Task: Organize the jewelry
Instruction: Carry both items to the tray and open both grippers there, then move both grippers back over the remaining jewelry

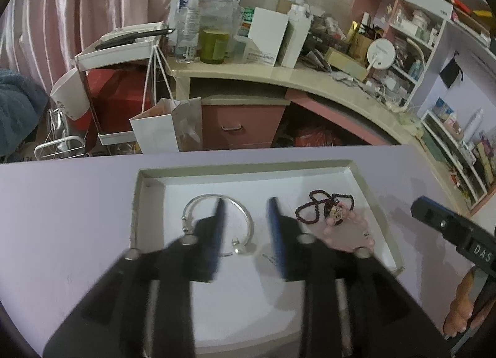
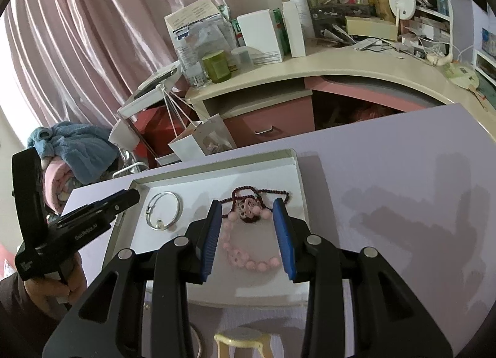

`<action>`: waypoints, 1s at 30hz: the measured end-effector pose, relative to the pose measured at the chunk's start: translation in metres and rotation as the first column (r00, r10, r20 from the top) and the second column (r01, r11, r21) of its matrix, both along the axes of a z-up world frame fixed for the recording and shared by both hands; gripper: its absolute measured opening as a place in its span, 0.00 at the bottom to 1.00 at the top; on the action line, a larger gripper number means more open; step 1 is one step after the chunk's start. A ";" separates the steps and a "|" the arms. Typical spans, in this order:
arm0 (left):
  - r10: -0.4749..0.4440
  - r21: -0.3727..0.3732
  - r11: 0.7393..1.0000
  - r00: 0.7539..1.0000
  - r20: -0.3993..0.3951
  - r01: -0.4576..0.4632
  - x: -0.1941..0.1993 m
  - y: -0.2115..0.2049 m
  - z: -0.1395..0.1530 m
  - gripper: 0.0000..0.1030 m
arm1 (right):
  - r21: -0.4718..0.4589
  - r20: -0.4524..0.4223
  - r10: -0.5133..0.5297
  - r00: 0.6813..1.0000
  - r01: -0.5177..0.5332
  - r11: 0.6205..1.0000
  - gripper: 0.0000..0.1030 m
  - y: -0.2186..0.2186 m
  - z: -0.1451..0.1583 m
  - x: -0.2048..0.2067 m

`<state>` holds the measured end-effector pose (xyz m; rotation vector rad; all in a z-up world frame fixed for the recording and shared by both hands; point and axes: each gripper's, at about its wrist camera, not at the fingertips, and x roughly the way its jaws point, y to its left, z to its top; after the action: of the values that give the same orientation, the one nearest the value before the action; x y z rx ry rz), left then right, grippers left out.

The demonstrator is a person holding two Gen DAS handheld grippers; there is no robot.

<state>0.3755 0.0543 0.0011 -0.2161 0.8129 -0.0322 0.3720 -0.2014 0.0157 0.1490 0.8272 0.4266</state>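
Note:
A shallow white tray (image 1: 148, 193) (image 2: 299, 184) sits on a lilac table (image 1: 62, 203) (image 2: 387, 172). In it lie a silver bangle (image 1: 248, 218) (image 2: 178, 206) on the left, and a dark red bead string (image 1: 305, 207) (image 2: 248, 192) with a pink bead bracelet (image 1: 359, 221) (image 2: 248, 262) on the right. My left gripper (image 1: 245, 203) is open and empty above the bangle's right side. My right gripper (image 2: 248, 206) is open and empty, its fingers either side of the pink bracelet.
The table's far edge drops to a cluttered room: a curved desk (image 1: 279, 72) with boxes and bottles, a pink drawer unit (image 1: 241, 122), a paper bag (image 1: 167, 128), shelves (image 1: 415, 32) at right. A small yellow stool (image 2: 243, 341) stands below the table's near edge.

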 end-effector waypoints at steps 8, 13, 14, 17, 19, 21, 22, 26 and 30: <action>0.055 -0.013 0.998 0.997 0.061 -0.055 -0.042 0.018 0.028 0.42 | 0.024 0.001 0.000 1.000 0.000 1.000 0.35 -0.010 0.006 -0.032; 0.114 -0.019 0.993 0.988 0.103 -0.113 -0.082 0.031 0.048 0.49 | 0.037 0.009 0.037 0.999 -0.038 0.999 0.35 -0.006 0.010 -0.062; 0.126 -0.018 0.992 0.986 0.110 -0.124 -0.091 0.033 0.051 0.49 | 0.039 0.008 0.048 0.999 -0.049 0.998 0.35 -0.005 0.009 -0.069; 0.157 -0.013 0.988 0.979 0.130 -0.157 -0.119 0.037 0.059 0.53 | 0.037 0.010 0.081 0.997 -0.082 0.996 0.35 0.001 0.007 -0.090; 0.177 -0.016 0.984 0.974 0.141 -0.176 -0.136 0.039 0.063 0.54 | 0.034 0.011 0.104 0.994 -0.105 0.994 0.35 0.005 0.006 -0.103; 0.200 -0.021 0.980 0.968 0.150 -0.199 -0.155 0.040 0.065 0.54 | 0.027 0.014 0.127 0.992 -0.128 0.991 0.35 0.009 0.004 -0.116; 0.207 -0.023 0.978 0.966 0.153 -0.206 -0.162 0.042 0.065 0.54 | 0.023 0.014 0.140 0.990 -0.140 0.990 0.35 0.010 0.002 -0.123; 0.247 -0.032 0.969 0.954 0.169 -0.245 -0.194 0.044 0.067 0.58 | 0.005 0.020 0.176 0.984 -0.176 0.984 0.35 0.014 -0.005 -0.148; 0.286 -0.051 0.958 0.940 0.188 -0.282 -0.227 0.045 0.067 0.64 | -0.018 0.020 0.211 0.977 -0.211 0.977 0.35 0.018 -0.018 -0.169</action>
<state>0.1483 0.0995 0.0682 -0.3455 0.5815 0.2071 0.2030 -0.1832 -0.0023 0.0418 0.8281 0.6204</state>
